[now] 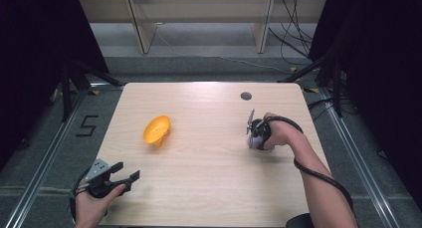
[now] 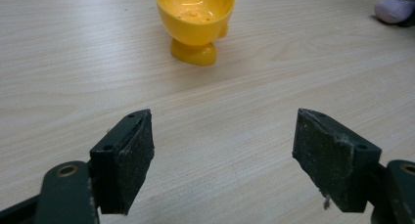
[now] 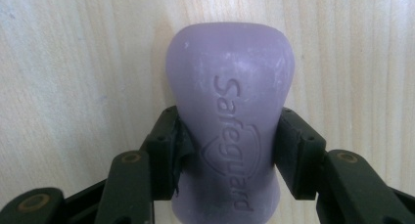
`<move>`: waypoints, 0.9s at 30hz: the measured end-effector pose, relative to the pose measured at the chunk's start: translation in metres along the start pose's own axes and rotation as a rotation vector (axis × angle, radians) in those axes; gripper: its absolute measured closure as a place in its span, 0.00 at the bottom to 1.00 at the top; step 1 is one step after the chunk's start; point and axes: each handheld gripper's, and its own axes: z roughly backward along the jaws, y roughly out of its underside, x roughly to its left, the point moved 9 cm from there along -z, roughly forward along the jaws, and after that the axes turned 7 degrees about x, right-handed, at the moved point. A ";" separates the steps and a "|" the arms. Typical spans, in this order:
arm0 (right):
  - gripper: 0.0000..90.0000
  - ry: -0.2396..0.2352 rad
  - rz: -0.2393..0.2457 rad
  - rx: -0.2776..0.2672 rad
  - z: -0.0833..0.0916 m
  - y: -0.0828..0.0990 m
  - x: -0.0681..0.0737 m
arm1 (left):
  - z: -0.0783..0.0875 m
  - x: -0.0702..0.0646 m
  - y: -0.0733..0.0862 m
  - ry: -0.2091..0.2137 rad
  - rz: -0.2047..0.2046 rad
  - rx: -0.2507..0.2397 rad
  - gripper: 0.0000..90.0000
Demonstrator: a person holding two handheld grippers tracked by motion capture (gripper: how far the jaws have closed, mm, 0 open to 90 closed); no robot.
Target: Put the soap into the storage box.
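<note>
The wooden bench [image 1: 209, 188] carries a yellow egg cup [image 1: 157, 130] left of centre, lying tipped over on its side. The right tongs [image 1: 256, 138] point down at the bench's right side and pinch a lilac bar of soap [image 3: 230, 116] at its waist, both pads pressed against it; the right hand [image 1: 278, 133] wraps the handle. The left tongs [image 1: 125, 174] hover spread wide and empty near the front left corner, aimed toward the cup.

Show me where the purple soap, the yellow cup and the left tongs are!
purple soap [image 3: 230, 111], right gripper view, its embossed top face.
yellow cup [image 2: 195, 11], left gripper view, inside the bowl.
left tongs [image 1: 125, 175], high view, between the tips.
</note>
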 end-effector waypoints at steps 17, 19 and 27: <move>0.56 0.512 -0.065 -0.204 0.042 0.000 0.022 | 0.000 -0.001 0.000 0.006 0.011 -0.002 0.25; 0.56 0.583 -0.048 -0.237 0.050 0.001 0.025 | 0.000 -0.001 0.000 0.002 0.001 0.000 0.25; 0.56 0.767 -0.105 -0.304 0.078 0.005 0.045 | 0.001 -0.001 0.001 -0.006 -0.004 0.006 0.25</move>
